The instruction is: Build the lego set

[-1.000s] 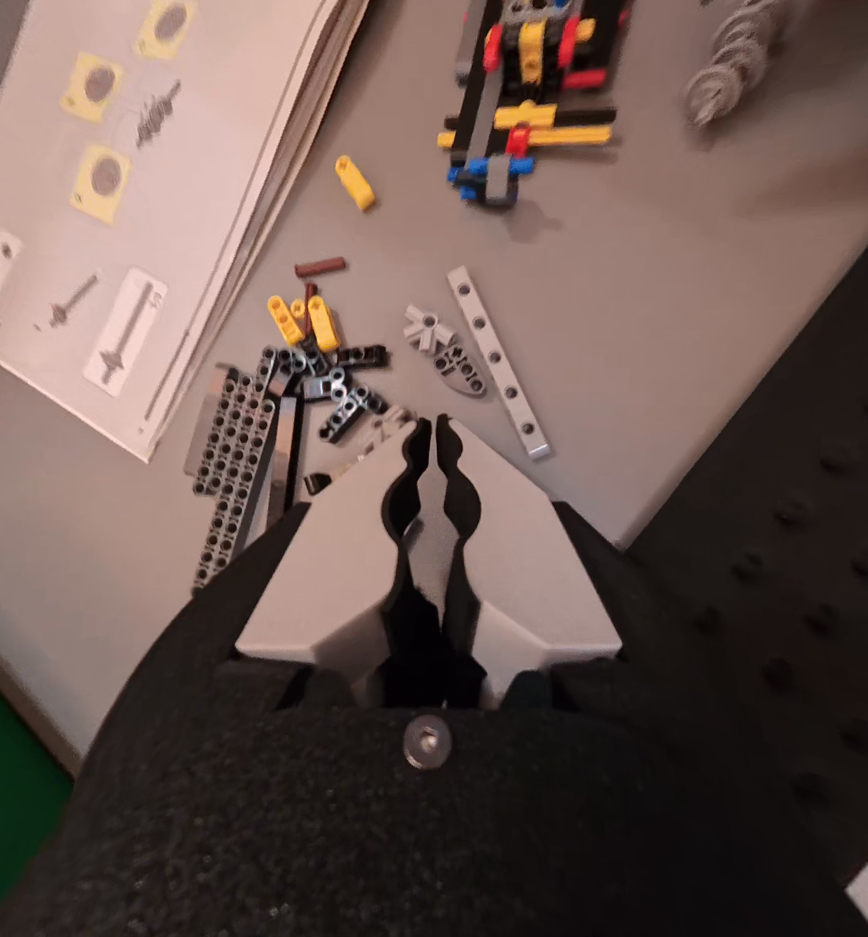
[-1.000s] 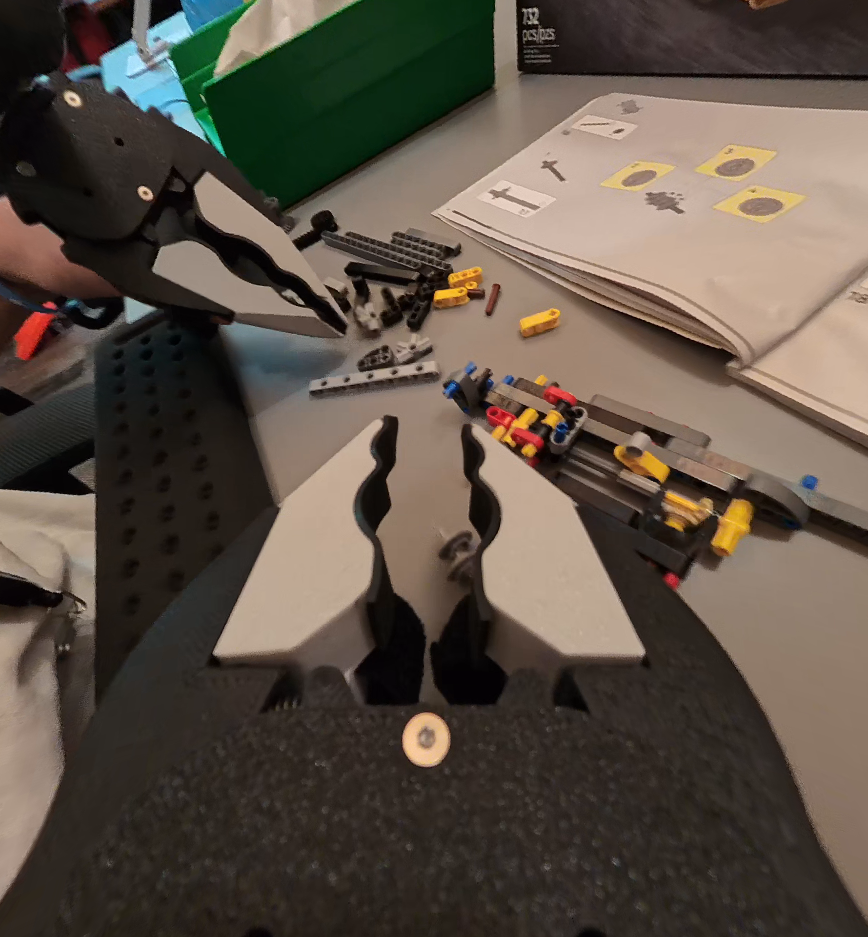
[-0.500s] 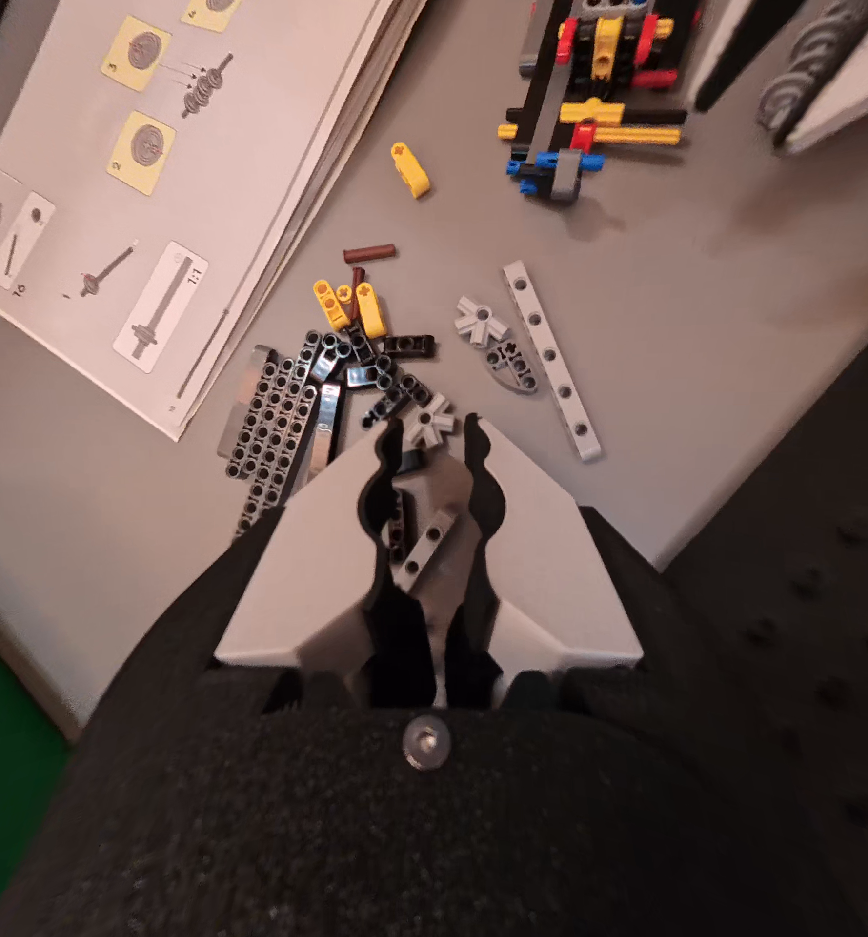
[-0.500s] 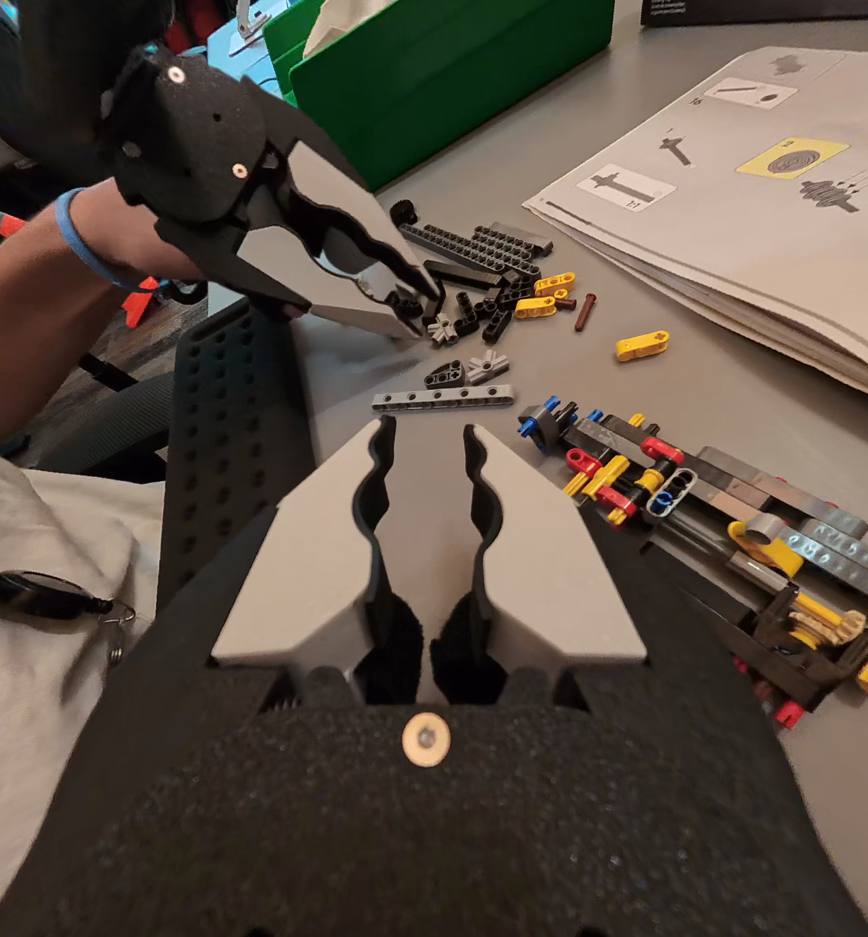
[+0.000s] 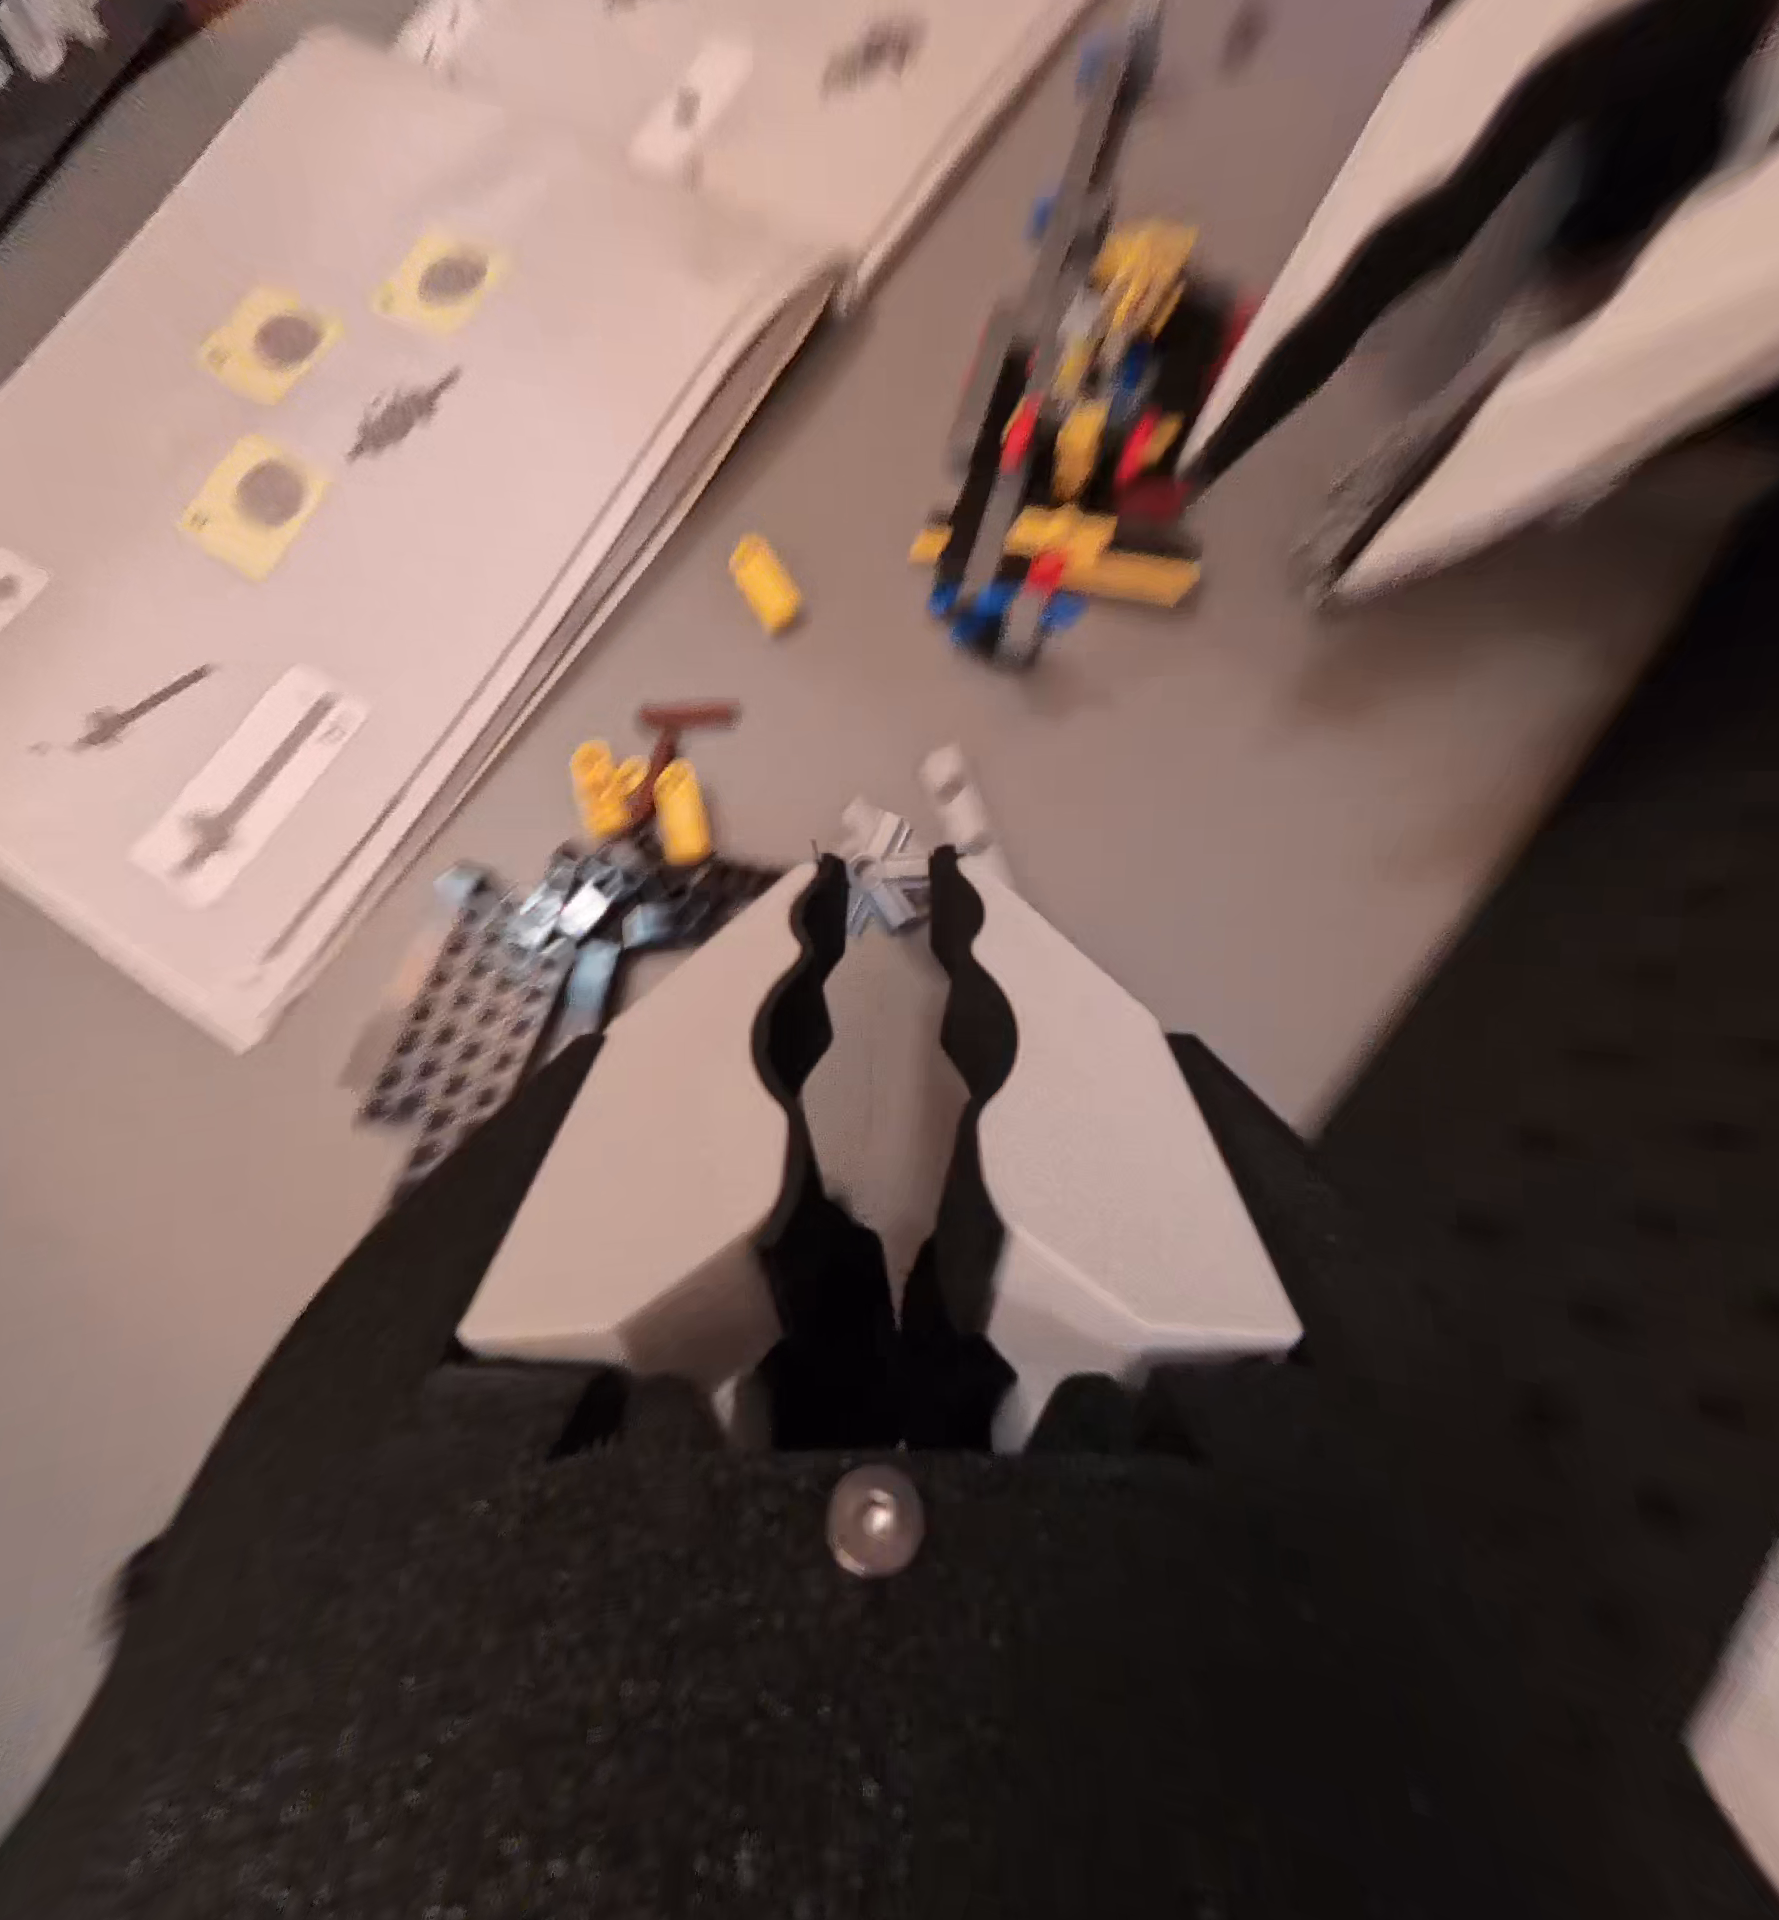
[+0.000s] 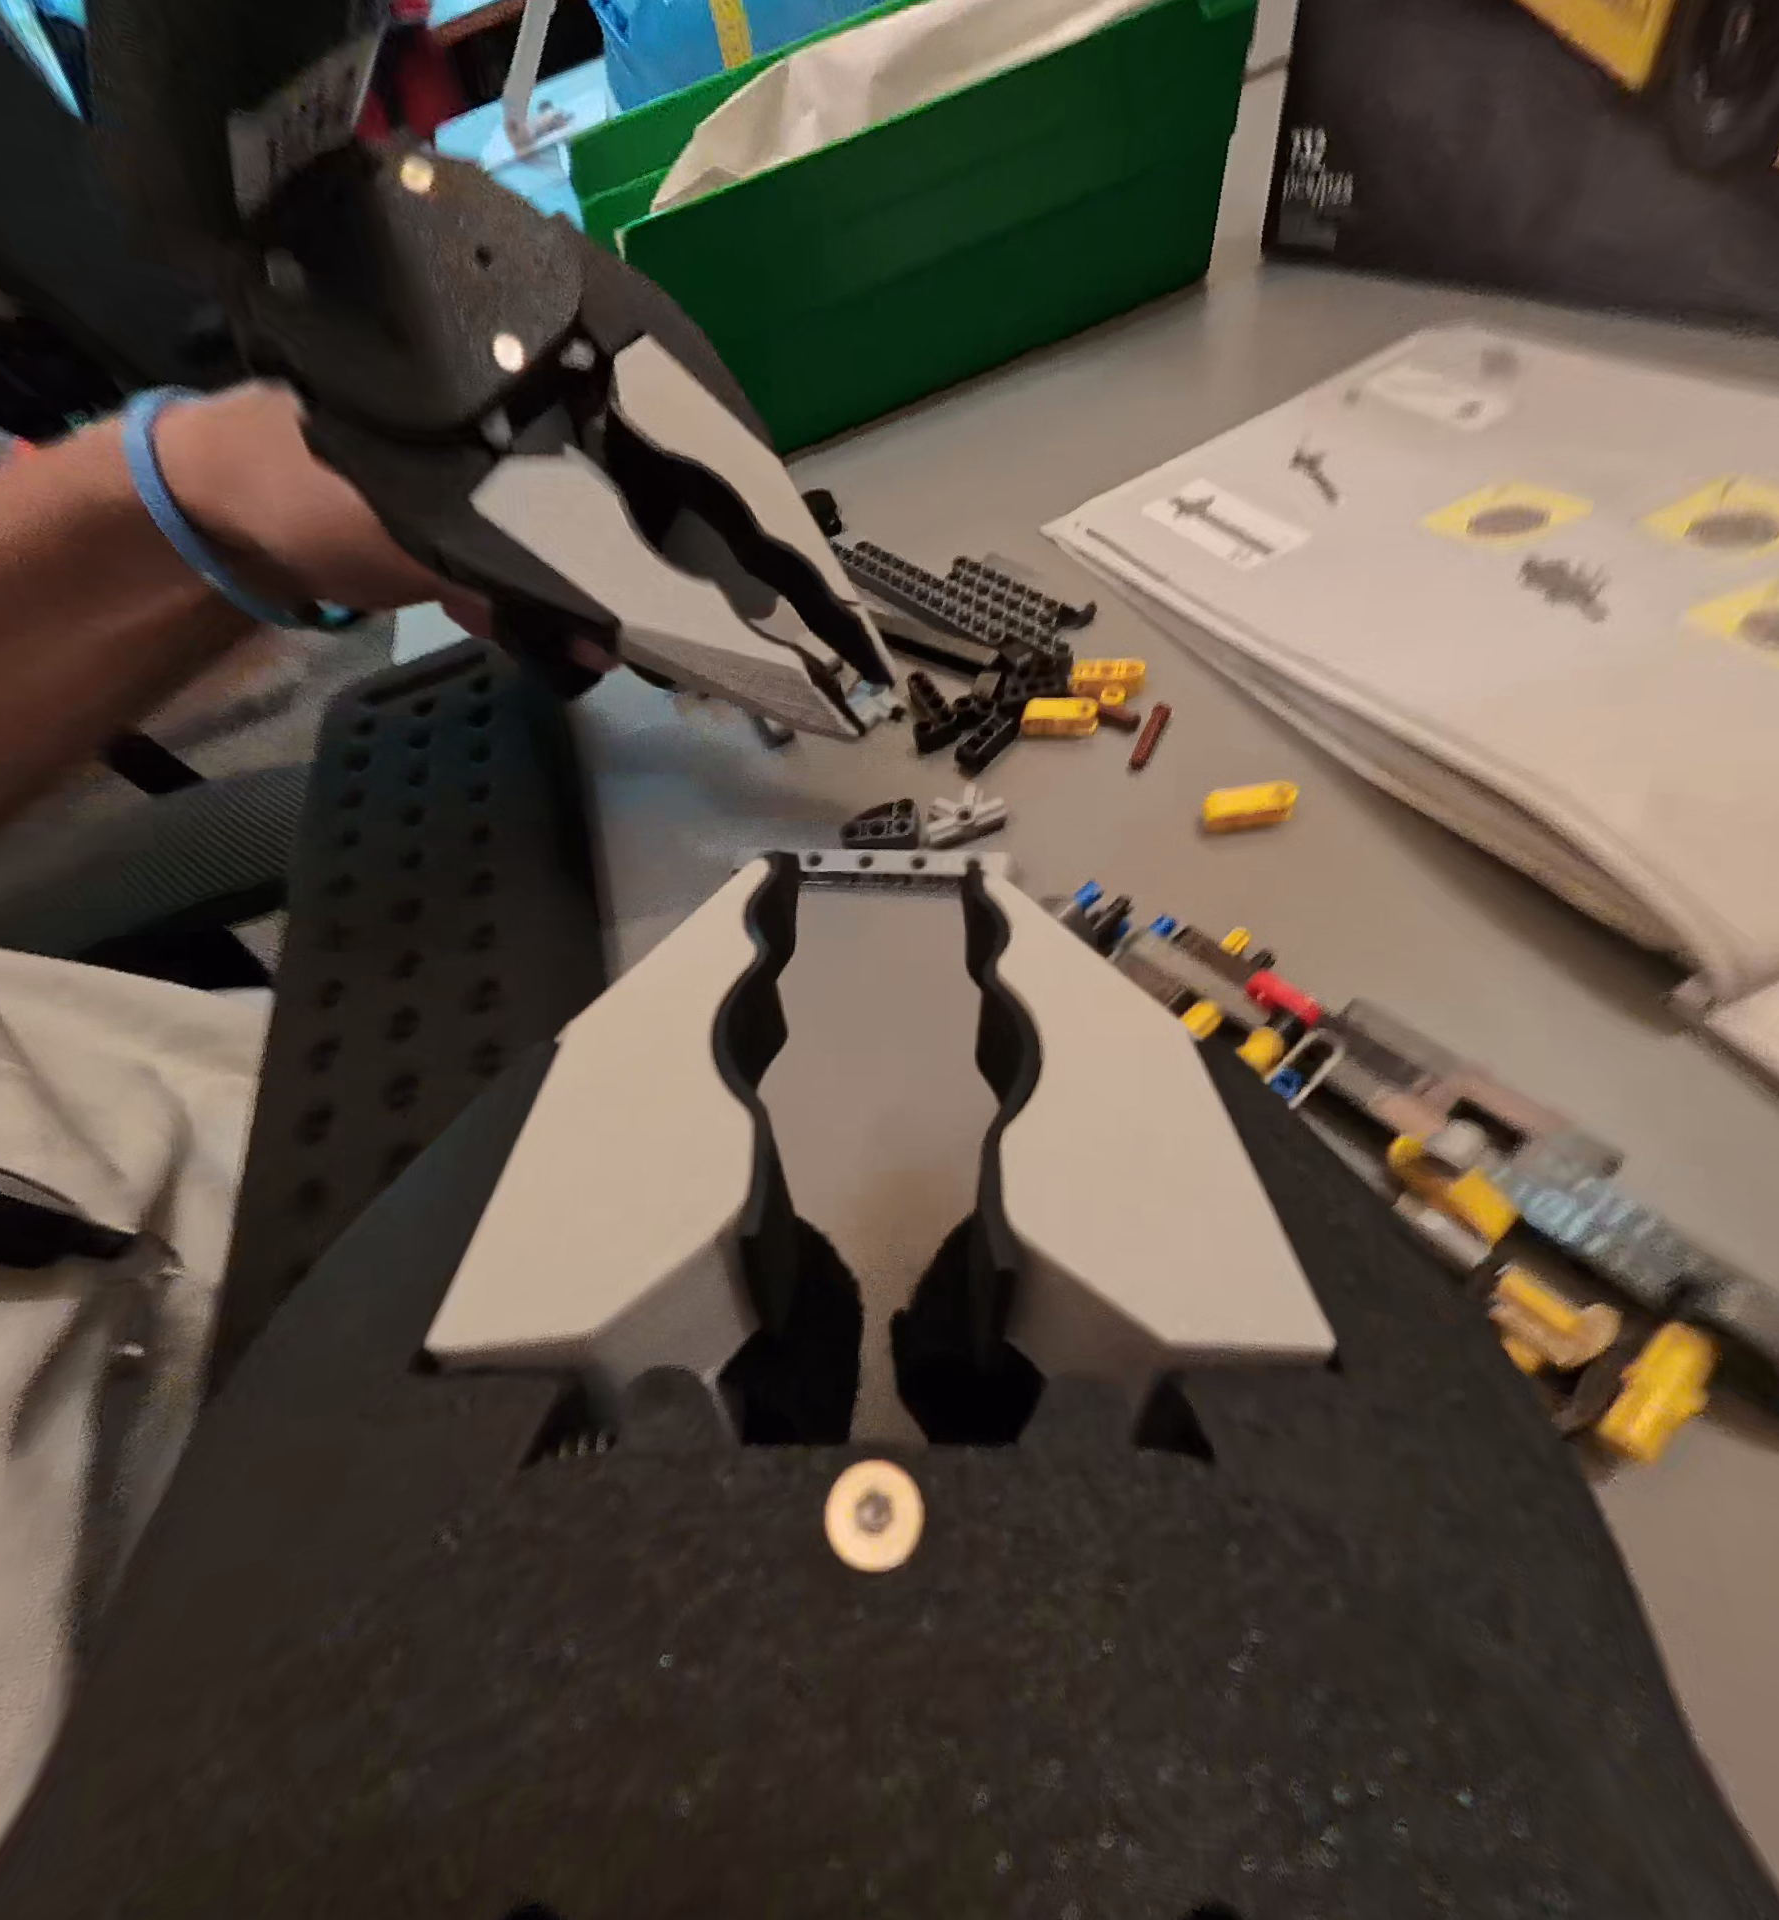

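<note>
The left gripper [image 5: 880, 883] pinched a small light-grey star-shaped connector [image 5: 877, 894] between its tips, lifted clear of the loose pile of black and yellow pieces [image 6: 1010, 696], presumably to carry it off. The right gripper [image 6: 869, 883] was spread wide and empty, tips bracketing a long grey holed beam [image 6: 869, 864]. The colourful half-built model [image 6: 1436, 1153] lay beside it, by the open paper instruction booklet [image 6: 1487, 665].

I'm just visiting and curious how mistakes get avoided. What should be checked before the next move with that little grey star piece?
1. Star connector pinched between the left gripper tips: ok.
2. Connector lifted clear of the loose parts pile: cannot tell.
3. Right gripper open and empty: ok.
4. Half-built model lying unobstructed: ok.
5. Instruction booklet open: ok.
6. Left wrist picture sharp: not ok, blurred.
</note>
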`<action>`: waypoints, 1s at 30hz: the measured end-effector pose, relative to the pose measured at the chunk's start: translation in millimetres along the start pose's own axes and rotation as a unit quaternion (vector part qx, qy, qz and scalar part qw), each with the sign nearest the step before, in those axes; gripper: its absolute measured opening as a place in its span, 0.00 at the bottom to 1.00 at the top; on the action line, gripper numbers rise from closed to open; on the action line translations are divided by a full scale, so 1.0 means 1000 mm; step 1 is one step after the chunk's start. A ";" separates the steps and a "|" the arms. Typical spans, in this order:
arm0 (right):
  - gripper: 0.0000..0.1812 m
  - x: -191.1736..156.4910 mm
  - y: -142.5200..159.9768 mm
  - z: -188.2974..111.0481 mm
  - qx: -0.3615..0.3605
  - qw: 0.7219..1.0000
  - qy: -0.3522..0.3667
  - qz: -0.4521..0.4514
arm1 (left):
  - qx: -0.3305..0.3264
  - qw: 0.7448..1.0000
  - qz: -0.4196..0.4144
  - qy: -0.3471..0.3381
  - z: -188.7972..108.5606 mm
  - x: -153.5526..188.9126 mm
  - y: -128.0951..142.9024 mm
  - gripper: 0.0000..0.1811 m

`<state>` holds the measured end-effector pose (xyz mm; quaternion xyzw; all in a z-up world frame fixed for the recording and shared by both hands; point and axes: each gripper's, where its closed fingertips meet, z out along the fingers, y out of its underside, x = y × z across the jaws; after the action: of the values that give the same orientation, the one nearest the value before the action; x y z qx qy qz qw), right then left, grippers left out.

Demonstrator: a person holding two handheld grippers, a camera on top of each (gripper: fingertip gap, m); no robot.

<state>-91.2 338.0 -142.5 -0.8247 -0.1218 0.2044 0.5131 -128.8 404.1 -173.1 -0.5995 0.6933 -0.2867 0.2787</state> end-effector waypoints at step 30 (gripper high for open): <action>0.04 -0.036 -0.020 -0.030 -0.051 0.922 -0.070 -0.378 | -0.065 0.830 -0.134 0.537 -0.022 0.101 -0.078 0.07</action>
<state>-109.2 308.1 -105.6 -0.7262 -0.4705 0.0454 0.4993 -104.9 296.7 -105.2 -0.4552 0.6636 -0.5520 -0.2185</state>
